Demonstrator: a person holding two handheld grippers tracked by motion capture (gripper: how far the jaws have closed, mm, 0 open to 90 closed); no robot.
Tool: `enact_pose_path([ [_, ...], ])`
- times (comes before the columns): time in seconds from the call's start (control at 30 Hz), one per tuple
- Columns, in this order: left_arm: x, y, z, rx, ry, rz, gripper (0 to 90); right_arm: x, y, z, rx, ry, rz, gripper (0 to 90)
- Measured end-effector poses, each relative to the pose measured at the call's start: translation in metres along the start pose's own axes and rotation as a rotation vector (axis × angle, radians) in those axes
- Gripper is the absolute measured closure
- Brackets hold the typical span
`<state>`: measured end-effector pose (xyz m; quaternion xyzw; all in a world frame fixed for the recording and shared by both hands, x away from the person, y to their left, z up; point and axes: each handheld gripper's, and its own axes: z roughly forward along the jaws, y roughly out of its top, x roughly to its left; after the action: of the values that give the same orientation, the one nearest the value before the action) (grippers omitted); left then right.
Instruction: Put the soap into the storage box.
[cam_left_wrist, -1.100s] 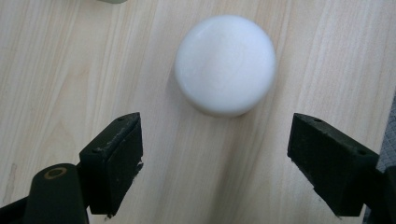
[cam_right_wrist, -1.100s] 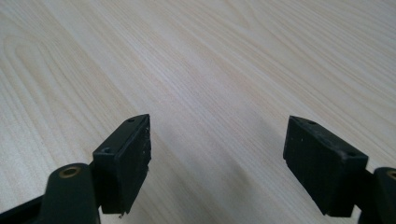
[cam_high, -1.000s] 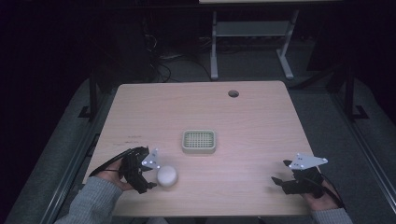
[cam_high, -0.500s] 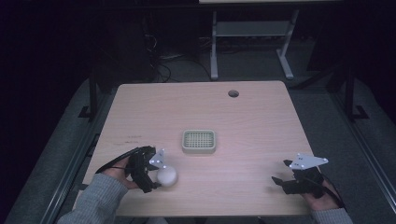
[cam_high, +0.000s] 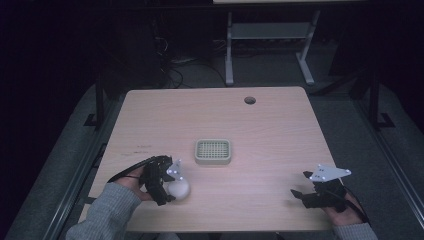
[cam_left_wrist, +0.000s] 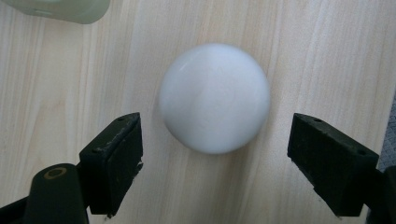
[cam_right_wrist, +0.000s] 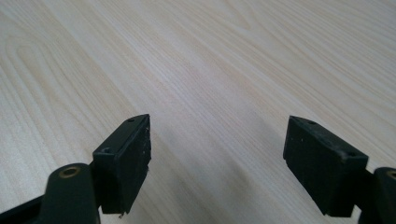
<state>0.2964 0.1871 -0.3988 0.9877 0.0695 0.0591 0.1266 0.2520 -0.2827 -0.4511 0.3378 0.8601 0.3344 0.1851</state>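
The left gripper (cam_high: 167, 187) has its jaws spread wide either side of the white ball (cam_left_wrist: 215, 98), gaps on both flanks, near the table's (cam_high: 260, 120) front edge. The small grid tray (cam_high: 213, 151) sits just beyond. The right gripper (cam_high: 305, 192) hovers gaping over bare wood
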Motion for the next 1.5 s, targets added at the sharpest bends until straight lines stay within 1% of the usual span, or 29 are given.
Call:
enact_pose_path([
  [0.2,0.001,0.004,0.003,0.011,-0.018,0.008,17.9,0.0,0.0,0.0,-0.002,0.004,0.003,22.7],
  [0.4,0.002,0.007,0.006,0.018,-0.02,0.006,17.9,0.0,0.0,0.0,-0.002,0.003,0.0,22.8],
  [0.53,0.003,0.01,0.009,0.037,-0.027,0.014,17.9,0.0,0.0,0.0,-0.003,0.003,0.0,22.7],
  [0.57,0.003,0.011,0.01,0.046,-0.032,0.014,17.9,0.0,0.0,0.0,0.0,0.002,-0.009,22.7],
  [0.63,0.004,0.012,0.012,0.056,-0.034,0.022,17.9,0.0,0.0,0.0,-0.001,0.003,-0.005,22.7],
  [0.7,0.004,0.013,0.014,0.062,-0.044,0.018,17.9,0.001,0.0,0.0,-0.002,0.006,0.0,22.8],
  [0.77,0.005,0.015,0.015,0.072,-0.041,0.025,17.9,0.0,0.0,0.0,-0.002,0.006,-0.001,22.7],
  [0.87,0.005,0.016,0.016,0.072,-0.04,0.03,17.9,0.0,0.0,0.0,-0.003,0.006,0.0,22.8],
  [0.93,0.005,0.017,0.017,0.08,-0.045,0.028,17.9,0.0,0.0,0.0,-0.001,0.003,-0.009,22.8],
  [0.97,0.005,0.017,0.018,0.083,-0.05,0.023,17.8,0.0,0.0,0.0,0.0,0.004,-0.005,22.8],
  [1.0,0.005,0.018,0.02,0.085,-0.056,0.018,17.7,0.001,0.001,0.0,-0.003,0.009,0.01,22.7],
  [1.03,0.005,0.019,0.02,0.094,-0.058,0.024,17.5,0.001,0.001,0.0,-0.001,0.008,0.007,22.7],
  [1.1,0.005,0.02,0.023,0.097,-0.061,0.024,17.5,0.001,0.001,0.0,0.002,0.005,-0.006,22.7],
  [1.17,0.005,0.021,0.024,0.105,-0.063,0.025,17.5,0.002,0.001,0.0,-0.002,0.009,0.008,22.7],
  [1.3,0.005,0.024,0.027,0.116,-0.066,0.027,17.4,0.001,0.001,0.001,0.004,0.005,-0.011,22.8],
  [1.5,0.007,0.025,0.03,0.129,-0.072,0.025,17.3,0.001,0.001,0.001,0.003,0.007,-0.009,22.8],
])
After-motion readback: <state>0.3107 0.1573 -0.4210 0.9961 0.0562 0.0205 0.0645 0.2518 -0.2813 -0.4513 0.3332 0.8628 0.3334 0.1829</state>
